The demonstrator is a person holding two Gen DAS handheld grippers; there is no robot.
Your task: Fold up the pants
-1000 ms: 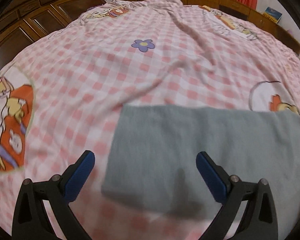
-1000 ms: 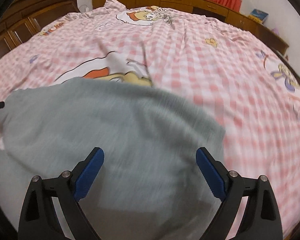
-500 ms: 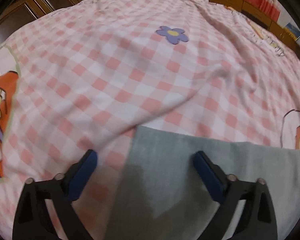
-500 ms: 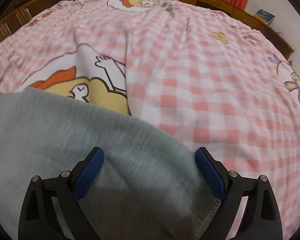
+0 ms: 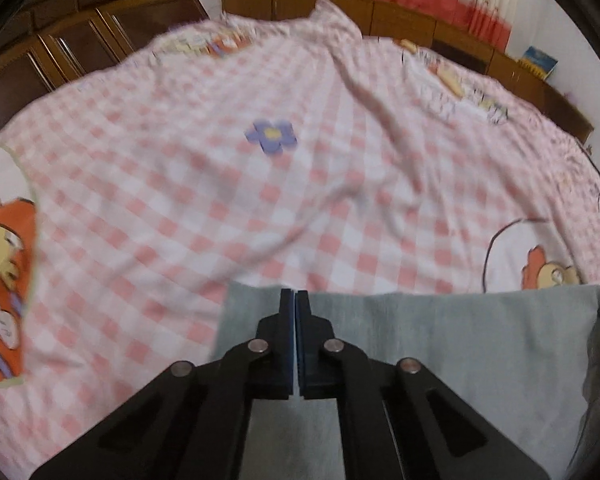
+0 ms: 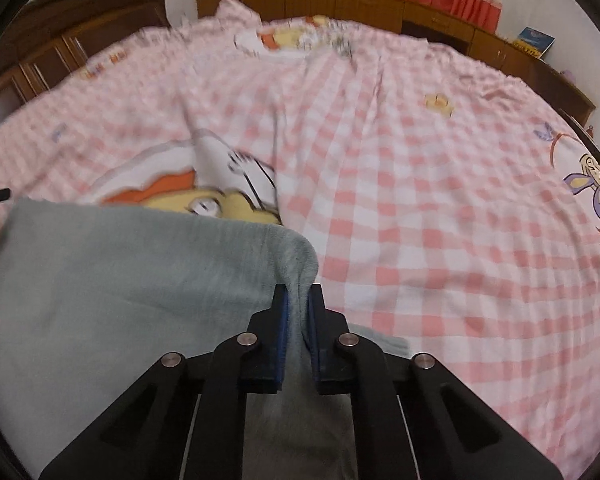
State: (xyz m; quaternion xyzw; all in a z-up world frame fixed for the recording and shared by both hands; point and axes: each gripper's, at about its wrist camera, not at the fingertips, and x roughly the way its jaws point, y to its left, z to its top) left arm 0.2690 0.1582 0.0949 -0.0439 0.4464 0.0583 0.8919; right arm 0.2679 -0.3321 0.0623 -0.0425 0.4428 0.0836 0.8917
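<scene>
Pants [image 6: 140,280] lying grey on checked bedsheet [image 6: 420,220]; right gripper [image 6: 298,300] pinching their corner, left gripper [image 5: 295,300] clamping their edge.

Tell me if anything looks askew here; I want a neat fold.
Nothing is damaged. The grey pants bunch into a raised hump where the right gripper pinches them, while the left gripper end lies flat. The checked bedsheet is wrinkled underneath.
</scene>
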